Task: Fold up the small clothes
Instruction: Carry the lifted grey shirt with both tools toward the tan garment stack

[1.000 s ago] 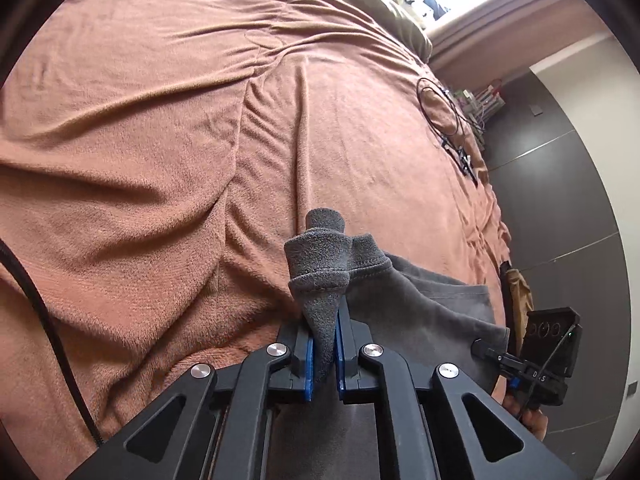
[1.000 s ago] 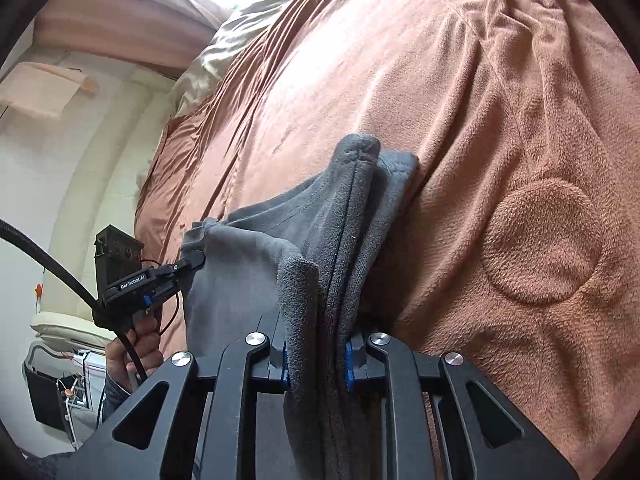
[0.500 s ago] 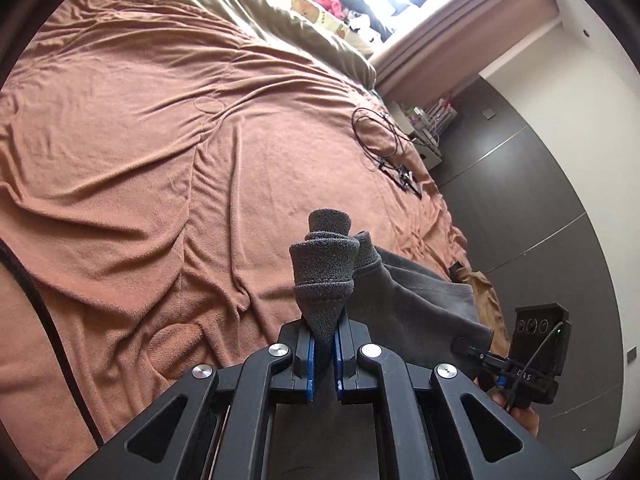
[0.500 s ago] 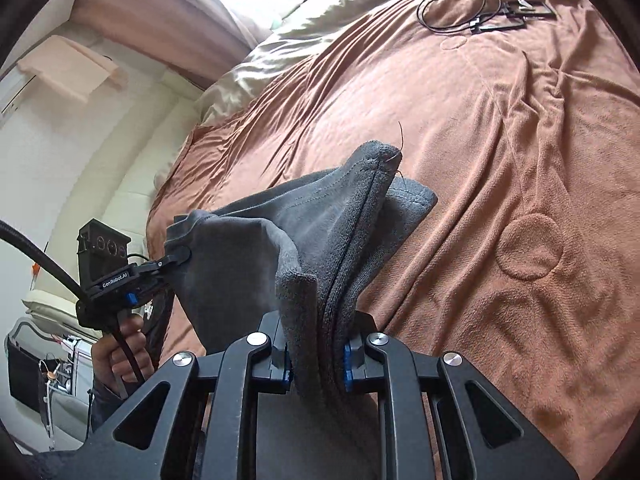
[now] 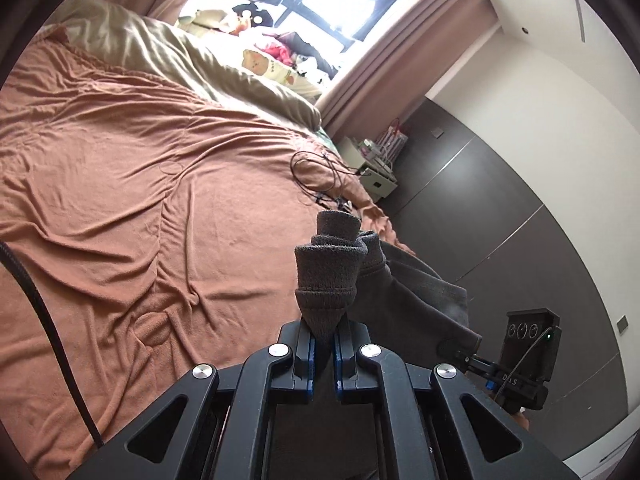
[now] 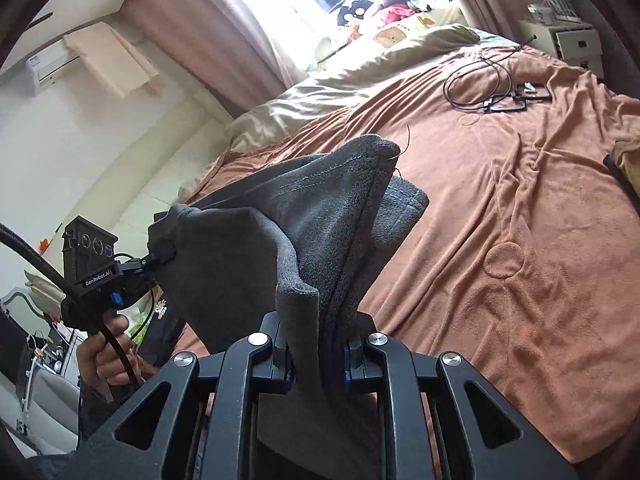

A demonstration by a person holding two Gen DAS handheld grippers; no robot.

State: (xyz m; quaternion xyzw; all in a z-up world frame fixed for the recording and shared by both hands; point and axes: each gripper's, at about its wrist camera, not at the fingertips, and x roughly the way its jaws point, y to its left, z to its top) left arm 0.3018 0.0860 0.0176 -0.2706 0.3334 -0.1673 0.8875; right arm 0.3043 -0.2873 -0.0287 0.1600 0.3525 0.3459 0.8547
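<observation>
A small dark grey fleece garment (image 6: pixel 256 248) hangs in the air between my two grippers, lifted off the brown bed cover (image 6: pixel 520 208). My left gripper (image 5: pixel 325 350) is shut on a bunched, rolled corner of the garment (image 5: pixel 326 280), which sticks up past the blue pads. My right gripper (image 6: pixel 318 358) is shut on a thick fold at the opposite end. In the right wrist view the left gripper (image 6: pixel 160 258) pinches the far corner, held by a hand (image 6: pixel 106 354). In the left wrist view the right gripper (image 5: pixel 460 350) holds the far edge at lower right.
The bed carries a brown cover (image 5: pixel 120 200) and olive pillows (image 5: pixel 192 60) by a bright window. A black cable with small devices (image 6: pixel 500 96) lies on the far part of the bed. A white bedside unit (image 6: pixel 568 40) and dark wall panels (image 5: pixel 520 220) stand beside it.
Both grippers have risen with the garment, lifting it off the bed. The views have tilted up, so the window, pillows and walls now show. Both grips stayed shut.
</observation>
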